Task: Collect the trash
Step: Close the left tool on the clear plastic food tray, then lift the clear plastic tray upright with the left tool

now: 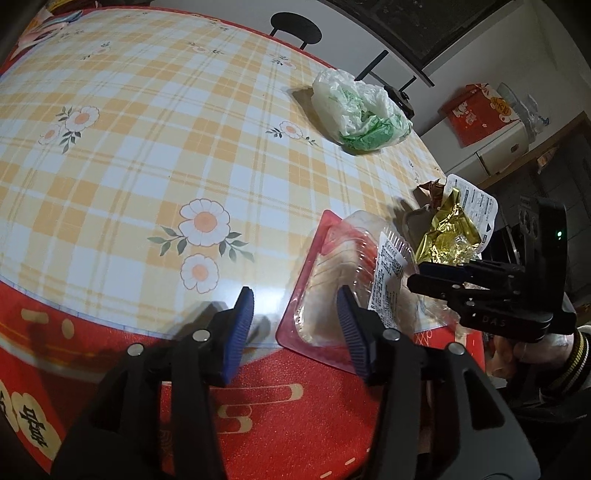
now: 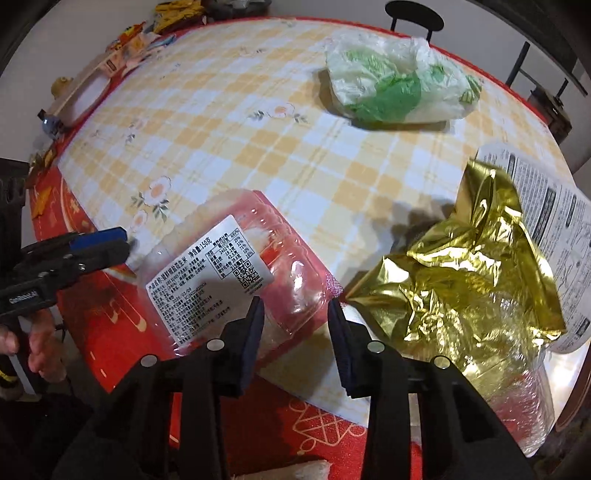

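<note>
The counter [image 1: 129,122] fills both views, covered by a yellow-and-white checked cloth with daisy prints over a red cloth with gold patterns that shows along the near edge. Toward the far side lies a crumpled white-and-green plastic bag [image 1: 360,112], well apart from everything else, with a black chair [image 1: 295,27] behind the counter beyond it. At the near edge rests the clear plastic food tray [image 2: 243,273] with a pink base and a white printed label, partly over the red border. Just beside it on its right, seen from the right wrist, sits crumpled gold foil wrapper [image 2: 469,266] on top of a white printed package [image 2: 546,221], with some clear film beneath it at the counter's edge. The left claw [image 1: 295,328] stands partly open over the tray's near-left corner, one blue pad above the tray and the other above bare cloth, nothing pinched. The right claw [image 2: 295,332] is also partly open (its pads straddle the tray's near-right corner, close to the foil), and no pad visibly presses on anything. Loose snack wrappers [image 2: 147,33] lie along the far left edge.
</note>
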